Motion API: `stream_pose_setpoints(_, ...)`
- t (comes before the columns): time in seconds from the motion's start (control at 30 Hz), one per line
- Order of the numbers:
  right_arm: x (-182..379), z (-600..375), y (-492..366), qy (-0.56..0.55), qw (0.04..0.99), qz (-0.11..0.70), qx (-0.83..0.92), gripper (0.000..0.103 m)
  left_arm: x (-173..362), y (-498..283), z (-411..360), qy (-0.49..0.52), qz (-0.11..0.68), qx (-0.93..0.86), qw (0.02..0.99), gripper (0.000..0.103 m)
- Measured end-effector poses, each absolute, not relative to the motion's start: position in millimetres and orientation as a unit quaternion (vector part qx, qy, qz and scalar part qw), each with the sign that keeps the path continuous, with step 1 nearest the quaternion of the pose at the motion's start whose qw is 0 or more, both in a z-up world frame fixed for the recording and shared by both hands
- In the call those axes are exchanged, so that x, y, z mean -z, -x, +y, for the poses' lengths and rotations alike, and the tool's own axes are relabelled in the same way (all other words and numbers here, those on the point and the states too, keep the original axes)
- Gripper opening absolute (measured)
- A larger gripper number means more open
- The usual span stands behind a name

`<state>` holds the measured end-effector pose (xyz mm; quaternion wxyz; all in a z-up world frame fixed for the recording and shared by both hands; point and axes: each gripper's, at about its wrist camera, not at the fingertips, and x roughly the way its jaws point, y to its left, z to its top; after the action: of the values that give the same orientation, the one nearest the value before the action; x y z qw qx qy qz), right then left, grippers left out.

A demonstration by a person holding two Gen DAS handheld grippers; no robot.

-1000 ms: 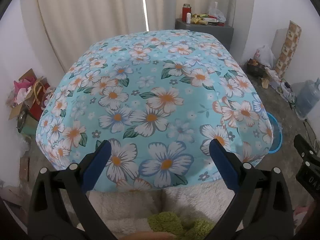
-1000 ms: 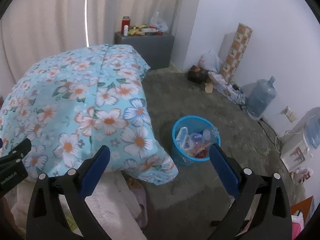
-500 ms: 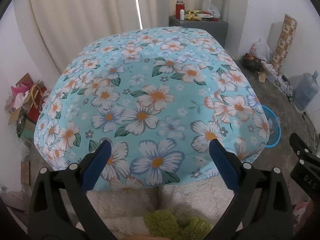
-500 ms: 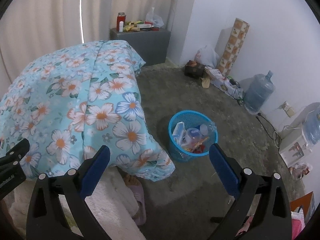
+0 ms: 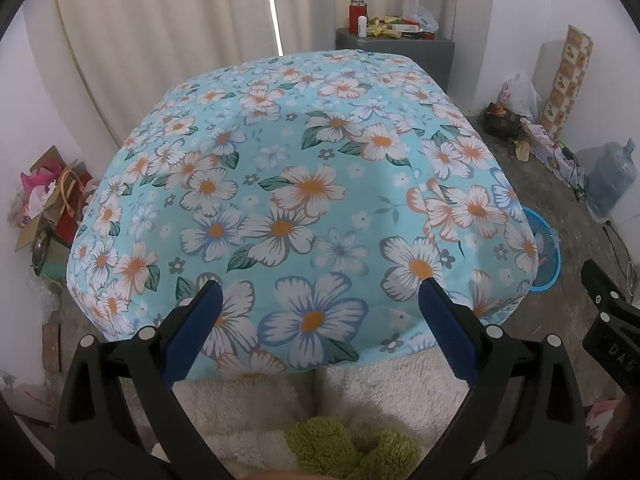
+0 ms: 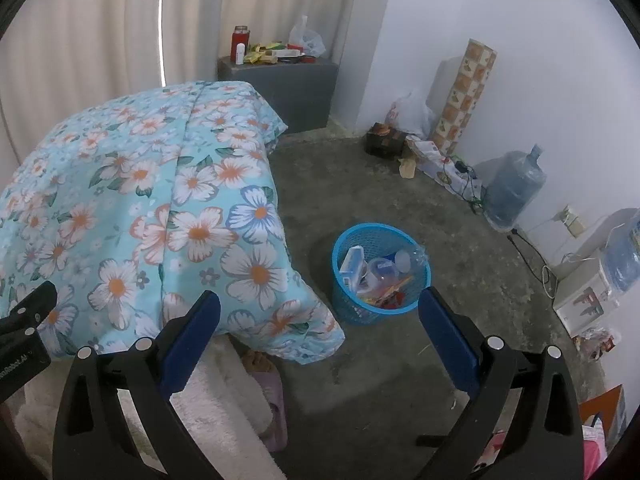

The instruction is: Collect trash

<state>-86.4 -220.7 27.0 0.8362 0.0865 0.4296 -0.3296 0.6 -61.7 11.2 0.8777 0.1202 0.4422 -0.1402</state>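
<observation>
A blue mesh trash basket [image 6: 362, 316] stands on the concrete floor beside the bed, holding plastic bottles, a carton and wrappers [image 6: 376, 276]. In the left wrist view only its rim [image 5: 550, 264] peeks out past the bed corner. My right gripper [image 6: 318, 316] hangs open above the floor, near the basket, with nothing between its fingers. My left gripper [image 5: 318, 308] is open too, over the foot of the floral blue bedspread [image 5: 304, 200], empty. A grey cabinet [image 6: 296, 80] at the far wall carries a red jar, packets and a plastic bag.
White fluffy blanket [image 5: 256, 404] and a green plush thing [image 5: 340, 448] lie just below my left gripper. Along the right wall are a water jug [image 6: 514, 192], a patterned roll [image 6: 466, 96], a bag and cables. Boxes and paper [image 5: 44, 196] are piled left of the bed.
Both grippers drew back and rose slightly, so the bed and basket look a bit farther. Both stay open and empty.
</observation>
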Motion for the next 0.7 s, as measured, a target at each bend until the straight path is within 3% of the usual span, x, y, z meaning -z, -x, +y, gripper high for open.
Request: stream_pose_setpoints(0.7, -27.1, -222.9, 88.6, -0.090, 0.836, 0.428, 0.332, 0.096, -11.6, 0.3, -62.5, -0.122, 0.441, 0.139, 0.878, 0.094)
